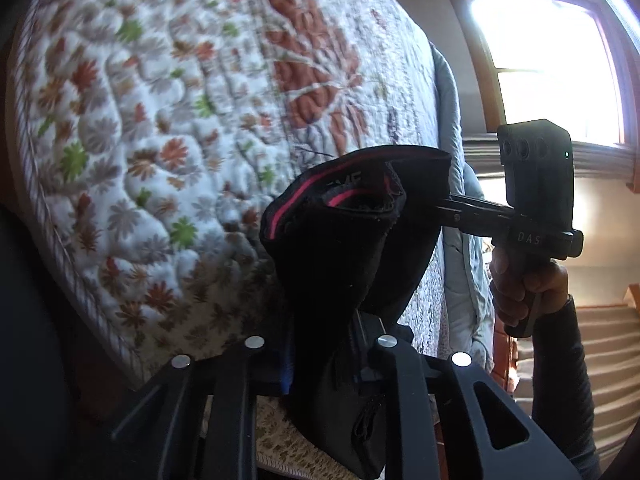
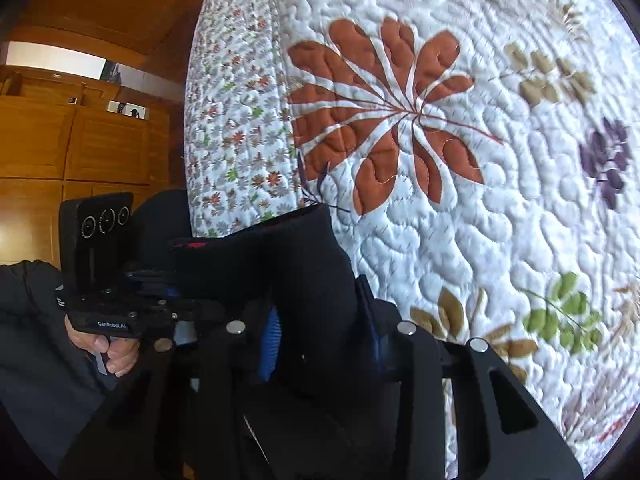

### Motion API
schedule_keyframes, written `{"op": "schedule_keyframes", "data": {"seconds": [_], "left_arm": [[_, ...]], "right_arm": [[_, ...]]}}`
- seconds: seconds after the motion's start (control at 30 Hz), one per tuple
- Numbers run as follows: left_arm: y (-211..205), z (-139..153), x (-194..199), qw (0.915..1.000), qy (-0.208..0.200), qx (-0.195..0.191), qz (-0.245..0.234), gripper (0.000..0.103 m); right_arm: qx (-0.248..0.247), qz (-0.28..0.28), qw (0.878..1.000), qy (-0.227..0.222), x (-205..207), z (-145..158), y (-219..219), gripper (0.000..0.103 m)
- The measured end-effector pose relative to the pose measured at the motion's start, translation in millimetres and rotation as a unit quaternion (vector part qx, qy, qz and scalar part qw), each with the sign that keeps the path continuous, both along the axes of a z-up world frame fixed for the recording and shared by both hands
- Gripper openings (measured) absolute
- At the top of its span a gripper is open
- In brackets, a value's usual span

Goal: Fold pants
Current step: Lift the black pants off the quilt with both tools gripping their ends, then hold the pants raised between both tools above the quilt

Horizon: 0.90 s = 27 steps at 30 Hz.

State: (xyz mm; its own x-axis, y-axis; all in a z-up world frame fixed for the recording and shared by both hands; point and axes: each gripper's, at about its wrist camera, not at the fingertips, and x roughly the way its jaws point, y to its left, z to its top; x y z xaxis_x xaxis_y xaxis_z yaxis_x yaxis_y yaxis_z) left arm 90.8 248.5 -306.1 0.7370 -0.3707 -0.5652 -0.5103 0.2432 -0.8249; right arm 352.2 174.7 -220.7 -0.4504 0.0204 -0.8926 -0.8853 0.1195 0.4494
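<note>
black pants (image 1: pixel 340 248) above quilt edge (image 1: pixel 60 236)

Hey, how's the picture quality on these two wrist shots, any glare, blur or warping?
Left wrist view: the window is blown out white, the black pants read as a near-silhouette, and the quilt is soft with blur. Right wrist view: evenly lit and sharper, though the quilt's far right edge smears. Both views bend straight lines and darken at the corners, as fisheye lenses do.

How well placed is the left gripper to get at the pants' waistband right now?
Probably yes: the left gripper is shut on the black pants, with the pink-striped waistband just past it; the right gripper holds the same bunch.
</note>
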Motion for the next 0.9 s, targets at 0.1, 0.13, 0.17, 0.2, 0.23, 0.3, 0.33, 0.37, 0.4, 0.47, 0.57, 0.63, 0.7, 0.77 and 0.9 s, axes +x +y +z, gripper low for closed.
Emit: {"op": "schedule_keyframes", "data": {"seconds": [0.1,0.13,0.17,0.2,0.23,0.3,0.33,0.37,0.4,0.47,0.57,0.63,0.7,0.77,0.9], "left_arm": [[-4,19,4,0.9995,-0.011,0.023,-0.015,0.018],[-7,27,5,0.999,-0.017,0.034,-0.023,0.018],[-9,35,6,0.9983,-0.021,0.045,-0.03,0.017],[-12,43,8,0.9976,-0.025,0.054,-0.037,0.017],[-15,52,9,0.9965,-0.031,0.064,-0.045,0.017],[-20,68,10,0.9942,-0.041,0.083,-0.056,0.017],[-24,75,11,0.9929,-0.046,0.091,-0.061,0.017],[-27,82,12,0.9917,-0.05,0.098,-0.066,0.016],[-33,89,13,0.9903,-0.056,0.106,-0.071,0.016],[-42,102,16,0.9875,-0.064,0.118,-0.082,0.016],[-52,119,12,0.9835,-0.075,0.133,-0.097,0.016],[-60,131,14,0.9798,-0.085,0.146,-0.107,0.016],[-66,141,15,0.9757,-0.093,0.16,-0.117,0.016],[-72,147,12,0.9728,-0.098,0.169,-0.125,0.016],[-84,159,14,0.9668,-0.108,0.184,-0.141,0.016]], "right_arm": [[0.009,0.001,1.0,-0.021,-5,20,-7,0.033],[0.012,0.001,1.0,-0.027,-6,28,-10,0.032],[0.017,0.0,0.999,-0.037,-7,39,-15,0.032],[0.019,0.0,0.999,-0.042,-10,44,-17,0.032],[0.023,-0.001,0.999,-0.049,-12,52,-21,0.032],[0.031,-0.004,0.998,-0.062,-14,70,-30,0.032],[0.034,-0.007,0.997,-0.067,-14,78,-34,0.032],[0.039,-0.009,0.996,-0.073,-15,89,-40,0.031],[0.041,-0.011,0.996,-0.077,-15,94,-44,0.031],[0.046,-0.016,0.995,-0.087,-16,109,-54,0.031],[0.055,-0.023,0.993,-0.101,-18,127,-69,0.031],[0.063,-0.027,0.992,-0.109,-18,139,-79,0.031],[0.069,-0.033,0.99,-0.116,-19,148,-88,0.031],[0.074,-0.04,0.989,-0.123,-20,157,-97,0.031],[0.083,-0.055,0.986,-0.136,-23,172,-115,0.03]]}}
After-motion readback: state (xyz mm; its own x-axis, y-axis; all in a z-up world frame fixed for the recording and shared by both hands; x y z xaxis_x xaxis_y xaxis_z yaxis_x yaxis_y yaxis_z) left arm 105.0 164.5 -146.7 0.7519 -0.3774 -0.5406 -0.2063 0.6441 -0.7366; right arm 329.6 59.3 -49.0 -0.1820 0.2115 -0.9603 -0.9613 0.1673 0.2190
